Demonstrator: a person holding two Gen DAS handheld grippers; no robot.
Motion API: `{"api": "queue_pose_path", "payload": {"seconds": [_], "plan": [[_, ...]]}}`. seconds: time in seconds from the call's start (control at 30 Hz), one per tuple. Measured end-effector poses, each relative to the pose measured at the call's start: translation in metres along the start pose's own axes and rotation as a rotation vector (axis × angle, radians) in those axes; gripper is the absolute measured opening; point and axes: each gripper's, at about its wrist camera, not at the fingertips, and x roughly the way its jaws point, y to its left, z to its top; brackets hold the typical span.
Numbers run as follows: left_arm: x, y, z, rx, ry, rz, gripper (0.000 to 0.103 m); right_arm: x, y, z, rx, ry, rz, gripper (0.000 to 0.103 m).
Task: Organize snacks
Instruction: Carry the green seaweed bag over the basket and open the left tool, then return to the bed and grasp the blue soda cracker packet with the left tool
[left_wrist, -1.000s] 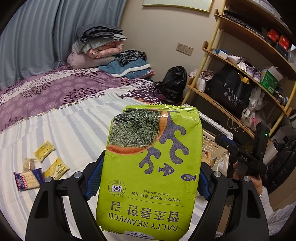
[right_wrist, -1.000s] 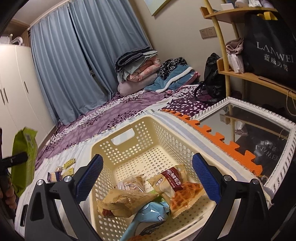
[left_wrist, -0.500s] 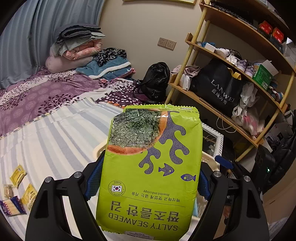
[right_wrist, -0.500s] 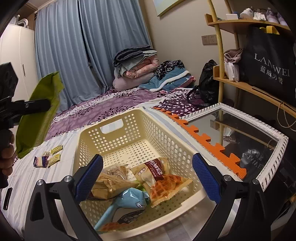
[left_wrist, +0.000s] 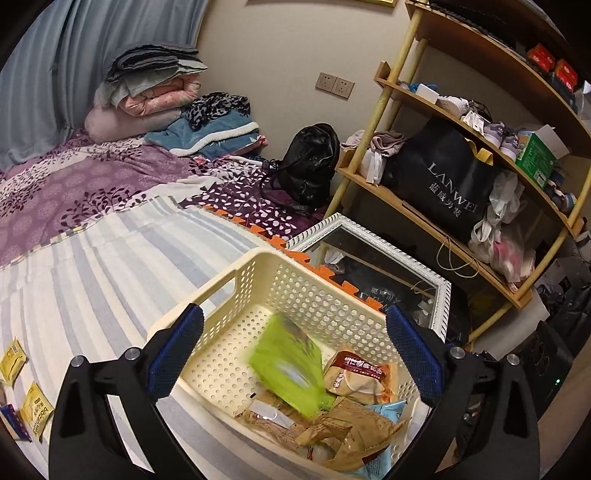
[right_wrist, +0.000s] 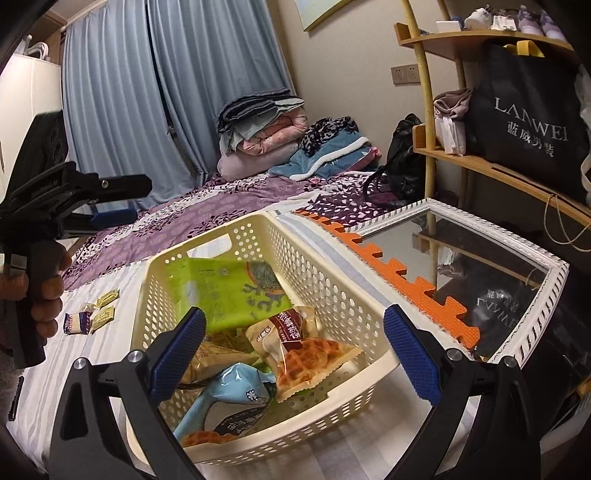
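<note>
My left gripper (left_wrist: 293, 354) hangs over the basket (left_wrist: 295, 280) with its jaws wide; they have just been opening, and nothing sits between them. The seaweed bag (left_wrist: 291, 365) is inside the basket, a lime-green flat pouch, blurred in the left view. In the right view the seaweed bag (right_wrist: 229, 291) lies tilted against the basket's far-left wall, printed face up, with a dark green seaweed picture and purple coral shapes. It rests on top of the other snacks: a waffle pack (right_wrist: 314, 354), a light blue pack (right_wrist: 229, 398) and tan wrappers. My right gripper (right_wrist: 293, 354) is held at the basket's near rim, jaws wide and empty. The cream, perforated basket (right_wrist: 332, 291) stands on the striped bed sheet (left_wrist: 92, 269). A few small yellow sachets (right_wrist: 105, 308) lie on the sheet to its left.
</note>
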Motion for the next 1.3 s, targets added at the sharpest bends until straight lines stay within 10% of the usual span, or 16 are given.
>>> {"api": "queue_pose_path", "payload": {"seconds": [1.3], "plan": [[-0.122,0.151,-0.064,-0.275,-0.097,0.295,0.1,-0.001,0.16,0.011,-0.223,0.016,0.27,0.097]]}}
